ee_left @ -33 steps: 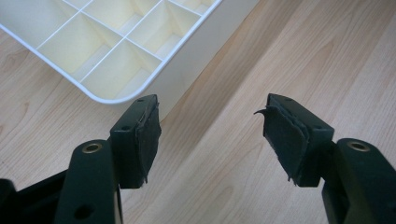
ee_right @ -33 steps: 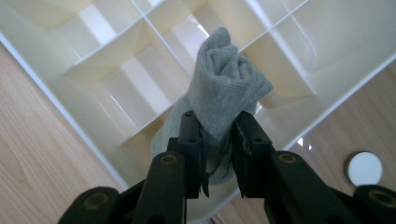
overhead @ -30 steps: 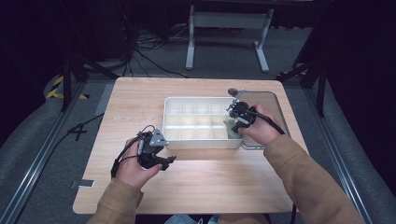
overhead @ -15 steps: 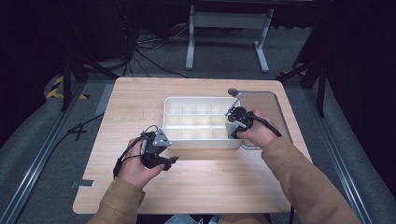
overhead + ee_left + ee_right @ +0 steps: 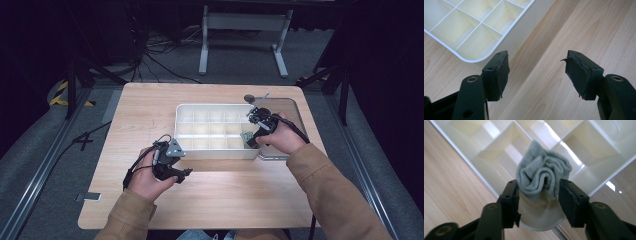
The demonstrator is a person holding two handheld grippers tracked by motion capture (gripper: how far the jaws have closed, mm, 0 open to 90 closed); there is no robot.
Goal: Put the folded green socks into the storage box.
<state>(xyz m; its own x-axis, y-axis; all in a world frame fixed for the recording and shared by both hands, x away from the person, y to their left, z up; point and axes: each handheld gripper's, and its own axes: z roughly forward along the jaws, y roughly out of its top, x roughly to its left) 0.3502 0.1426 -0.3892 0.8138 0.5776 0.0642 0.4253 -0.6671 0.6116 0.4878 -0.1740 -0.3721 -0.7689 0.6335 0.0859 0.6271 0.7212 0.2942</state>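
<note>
Nearest me, my left gripper (image 5: 537, 72) hovers over the bare wooden table (image 5: 225, 200), jaws spread apart and holding nothing. Farther off, my right gripper (image 5: 539, 195) is clamped on a rolled grey knitted sock (image 5: 543, 178), poised above the near right corner compartment of the white plastic divided tray (image 5: 215, 152); the compartment lies directly below the sock, nearest the right hand

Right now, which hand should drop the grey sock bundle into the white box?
Right. Its gripper already pinches the rolled grey sock over a corner compartment of the white plastic divided box. The left gripper is open with nothing between its fingers, over the wooden table.
</note>
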